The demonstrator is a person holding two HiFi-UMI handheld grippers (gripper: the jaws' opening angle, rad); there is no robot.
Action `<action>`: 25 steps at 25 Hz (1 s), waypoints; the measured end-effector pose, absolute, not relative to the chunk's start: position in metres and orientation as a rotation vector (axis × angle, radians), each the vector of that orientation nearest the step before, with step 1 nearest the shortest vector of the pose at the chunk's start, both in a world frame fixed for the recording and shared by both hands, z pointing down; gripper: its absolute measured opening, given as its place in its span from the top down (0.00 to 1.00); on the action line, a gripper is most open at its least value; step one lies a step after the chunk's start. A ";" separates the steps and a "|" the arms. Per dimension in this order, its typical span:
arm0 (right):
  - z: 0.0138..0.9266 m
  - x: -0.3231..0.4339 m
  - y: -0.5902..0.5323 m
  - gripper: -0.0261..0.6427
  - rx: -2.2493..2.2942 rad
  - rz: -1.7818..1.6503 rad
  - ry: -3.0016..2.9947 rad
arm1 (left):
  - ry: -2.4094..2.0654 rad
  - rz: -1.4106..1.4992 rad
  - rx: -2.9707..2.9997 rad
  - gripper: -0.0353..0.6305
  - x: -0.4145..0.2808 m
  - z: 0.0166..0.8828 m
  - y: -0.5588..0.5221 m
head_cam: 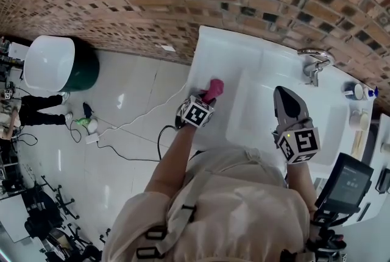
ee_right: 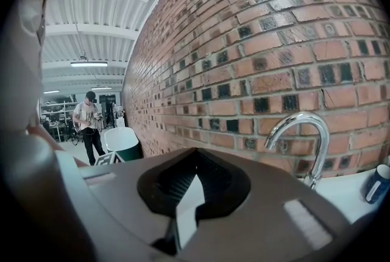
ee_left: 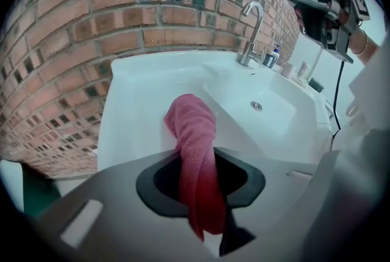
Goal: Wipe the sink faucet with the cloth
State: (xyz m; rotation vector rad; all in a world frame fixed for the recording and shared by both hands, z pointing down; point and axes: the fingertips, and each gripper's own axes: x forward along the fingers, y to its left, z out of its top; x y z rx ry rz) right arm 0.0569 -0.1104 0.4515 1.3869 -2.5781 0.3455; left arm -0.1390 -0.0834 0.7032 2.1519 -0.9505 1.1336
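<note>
A pink cloth (head_cam: 214,88) lies bunched on the white counter left of the sink basin (head_cam: 268,109). My left gripper (head_cam: 206,98) points steeply down at it and is shut on it. In the left gripper view the cloth (ee_left: 196,133) runs up from between the jaws onto the counter. The chrome faucet (head_cam: 315,61) stands at the back of the sink by the brick wall, also in the left gripper view (ee_left: 253,23) and the right gripper view (ee_right: 301,133). My right gripper (head_cam: 281,94) hovers over the basin, aimed at the faucet and short of it, jaws together with nothing between them.
A blue-capped bottle (head_cam: 356,91) and other small items stand right of the faucet. A dark device with a screen (head_cam: 348,180) sits at the counter's near right. A white tub (head_cam: 58,63) and cables (head_cam: 140,127) are on the floor to the left. A person (ee_right: 88,120) stands far off.
</note>
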 end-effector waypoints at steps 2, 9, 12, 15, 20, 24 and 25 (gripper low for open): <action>0.452 0.060 -0.110 0.98 1.399 0.351 -2.575 | -0.942 1.132 2.150 0.81 -0.140 0.702 -0.084; 0.440 0.077 -0.106 0.98 1.471 0.337 -2.574 | -0.974 1.084 2.292 0.82 -0.117 0.656 -0.111; 0.436 0.090 -0.104 0.98 1.499 0.324 -2.570 | -1.004 1.021 2.440 0.82 -0.083 0.603 -0.136; 0.437 0.107 -0.101 0.98 1.528 0.325 -2.553 | -1.017 0.922 2.628 0.82 -0.038 0.542 -0.160; 0.434 0.133 -0.103 0.98 1.561 0.314 -2.528 | -0.946 0.721 2.884 0.82 0.041 0.445 -0.181; 0.426 0.157 -0.112 0.98 1.604 0.291 -2.520 | -0.841 0.609 3.017 0.82 0.100 0.393 -0.191; 0.425 0.163 -0.114 0.98 1.614 0.292 -2.516 | -0.812 0.592 3.033 0.82 0.113 0.387 -0.194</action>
